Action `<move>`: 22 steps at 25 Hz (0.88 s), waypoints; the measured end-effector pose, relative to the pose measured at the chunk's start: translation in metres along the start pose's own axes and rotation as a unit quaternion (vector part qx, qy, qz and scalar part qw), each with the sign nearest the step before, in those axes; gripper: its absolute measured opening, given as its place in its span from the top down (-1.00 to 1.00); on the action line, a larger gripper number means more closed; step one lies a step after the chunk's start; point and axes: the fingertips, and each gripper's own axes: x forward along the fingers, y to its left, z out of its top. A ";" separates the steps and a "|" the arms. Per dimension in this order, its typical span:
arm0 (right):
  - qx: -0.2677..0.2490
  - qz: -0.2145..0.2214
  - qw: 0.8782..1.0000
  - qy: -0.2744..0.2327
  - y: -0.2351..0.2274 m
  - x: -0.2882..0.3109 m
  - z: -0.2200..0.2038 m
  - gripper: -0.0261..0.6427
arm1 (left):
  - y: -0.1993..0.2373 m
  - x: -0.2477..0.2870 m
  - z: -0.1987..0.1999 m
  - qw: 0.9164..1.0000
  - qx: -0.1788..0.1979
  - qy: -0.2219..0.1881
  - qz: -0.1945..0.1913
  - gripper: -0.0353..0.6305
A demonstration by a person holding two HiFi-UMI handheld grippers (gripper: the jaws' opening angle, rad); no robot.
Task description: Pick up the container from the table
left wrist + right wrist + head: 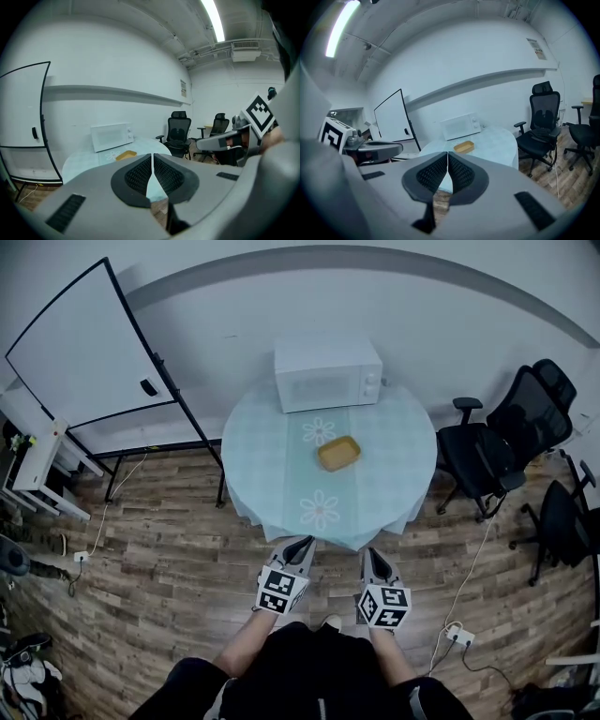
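A shallow yellow container (338,453) lies on the round table (262,474), just in front of a white microwave (327,372). It also shows small and far off as the container (125,154) in the left gripper view and the container (464,146) in the right gripper view. My left gripper (302,543) hovers at the table's near edge, jaws shut and empty. My right gripper (376,559) is beside it, also at the near edge, jaws shut with nothing between them. Both point toward the table, well short of the container.
A whiteboard on a stand (89,348) leans at the left of the table. Black office chairs (506,442) stand at the right. Cables and a power strip (459,635) lie on the wooden floor near my right side.
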 end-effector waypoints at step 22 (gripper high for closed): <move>0.004 -0.005 1.000 0.005 -0.046 0.067 0.028 0.85 | 0.038 0.096 0.019 1.000 0.014 0.005 -0.008 0.81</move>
